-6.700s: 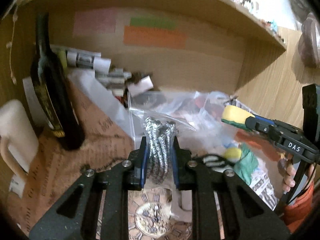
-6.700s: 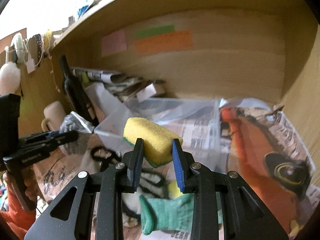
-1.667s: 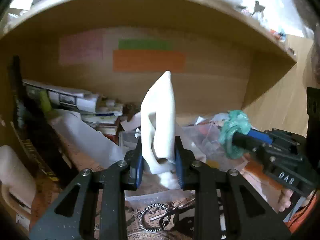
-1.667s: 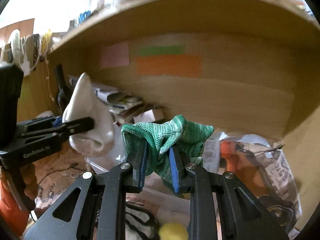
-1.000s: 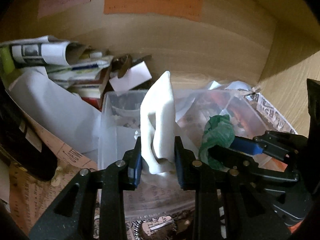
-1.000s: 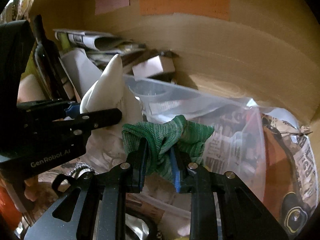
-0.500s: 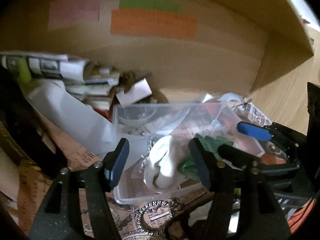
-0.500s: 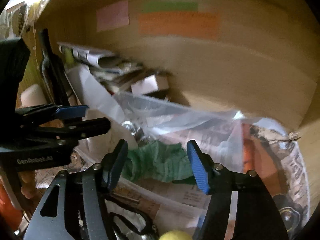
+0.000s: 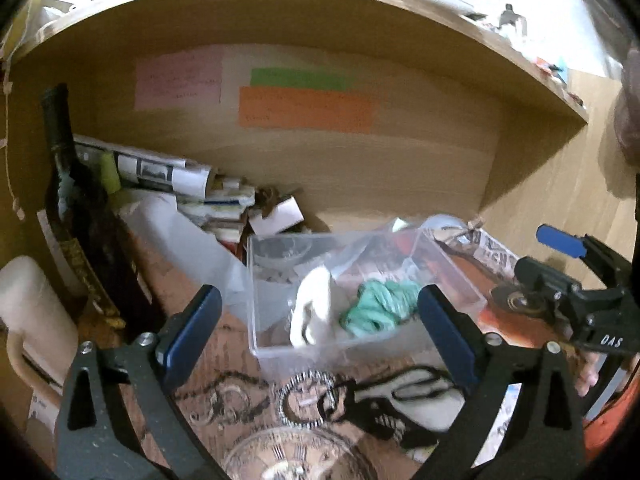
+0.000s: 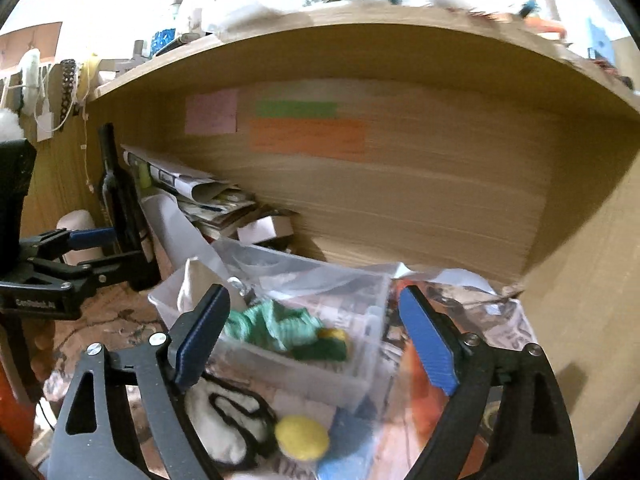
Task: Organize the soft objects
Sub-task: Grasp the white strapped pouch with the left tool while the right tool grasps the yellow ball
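Yellow ball (image 10: 303,437) only right wrist shows.

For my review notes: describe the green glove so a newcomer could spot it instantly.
Under the wooden shelf, find the clear plastic bin. The green glove lies crumpled inside it, right of a white cloth; it is the only teal knit item there.

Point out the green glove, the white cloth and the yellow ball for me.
green glove (image 9: 376,308), left wrist view, middle of the bunched knit inside the clear bin.
white cloth (image 9: 314,306), left wrist view, its upright fold in the bin.
yellow ball (image 10: 302,437), right wrist view, centre of the ball in front of the bin.
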Demonstrator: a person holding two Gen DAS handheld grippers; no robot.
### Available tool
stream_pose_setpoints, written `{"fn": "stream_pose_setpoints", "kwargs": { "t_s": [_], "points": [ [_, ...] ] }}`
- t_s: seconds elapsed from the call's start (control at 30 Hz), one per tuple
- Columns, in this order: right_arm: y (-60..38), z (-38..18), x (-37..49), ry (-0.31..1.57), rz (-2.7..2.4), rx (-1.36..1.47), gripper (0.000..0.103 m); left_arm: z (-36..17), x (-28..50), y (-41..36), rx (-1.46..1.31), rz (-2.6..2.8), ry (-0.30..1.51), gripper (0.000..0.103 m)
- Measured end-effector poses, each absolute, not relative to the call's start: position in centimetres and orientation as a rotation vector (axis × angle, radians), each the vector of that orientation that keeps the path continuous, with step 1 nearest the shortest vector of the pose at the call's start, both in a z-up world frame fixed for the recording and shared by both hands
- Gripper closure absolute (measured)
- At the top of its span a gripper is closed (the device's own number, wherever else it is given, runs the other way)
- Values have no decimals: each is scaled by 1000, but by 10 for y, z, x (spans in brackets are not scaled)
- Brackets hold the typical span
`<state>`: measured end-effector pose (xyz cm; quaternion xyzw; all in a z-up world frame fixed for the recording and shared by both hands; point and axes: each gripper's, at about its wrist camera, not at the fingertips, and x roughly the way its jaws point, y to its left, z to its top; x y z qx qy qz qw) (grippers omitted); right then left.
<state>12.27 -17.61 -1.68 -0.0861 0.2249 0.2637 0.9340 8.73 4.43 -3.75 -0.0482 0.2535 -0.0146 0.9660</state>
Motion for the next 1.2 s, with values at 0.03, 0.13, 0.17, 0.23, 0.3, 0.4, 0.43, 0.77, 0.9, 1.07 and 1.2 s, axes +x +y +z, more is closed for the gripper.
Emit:
{"fn": "stream_pose_setpoints", "kwargs": {
  "t_s": [0.03, 0.13, 0.17, 0.23, 0.3, 0.4, 0.43, 0.77, 0.9, 1.07, 1.2],
  "points": [
    [-180, -19, 120, 466, 531, -179, 17, -42, 85, 42, -93, -33, 524, 3],
    [-189, -32, 117, 504, 511, -172, 17, -54, 78, 34, -79, -42, 558, 3],
    [-192, -38, 117, 524, 506, -168, 17, -59, 76, 32, -75, -45, 571, 3],
    [-196, -50, 117, 565, 492, -166, 17, -70, 74, 27, -71, -46, 602, 3],
    [-199, -60, 117, 598, 487, -161, 17, -82, 73, 22, -67, -48, 639, 3],
    [-202, -76, 117, 657, 487, -151, 17, -99, 74, 18, -83, -63, 687, 3],
    [-203, -82, 118, 678, 487, -147, 17, -103, 74, 17, -94, -67, 697, 3],
    [-195, -115, 122, 802, 538, -130, 37, -144, 86, 19, -196, -133, 823, 32],
    [-189, -125, 129, 855, 572, -126, 57, -148, 91, 12, -199, -176, 844, 46],
    [-190, -128, 127, 853, 578, -110, 65, -150, 95, 3, -179, -184, 841, 57],
    [-194, -124, 126, 827, 571, -96, 66, -144, 93, 8, -189, -177, 819, 74]
  ]
}}
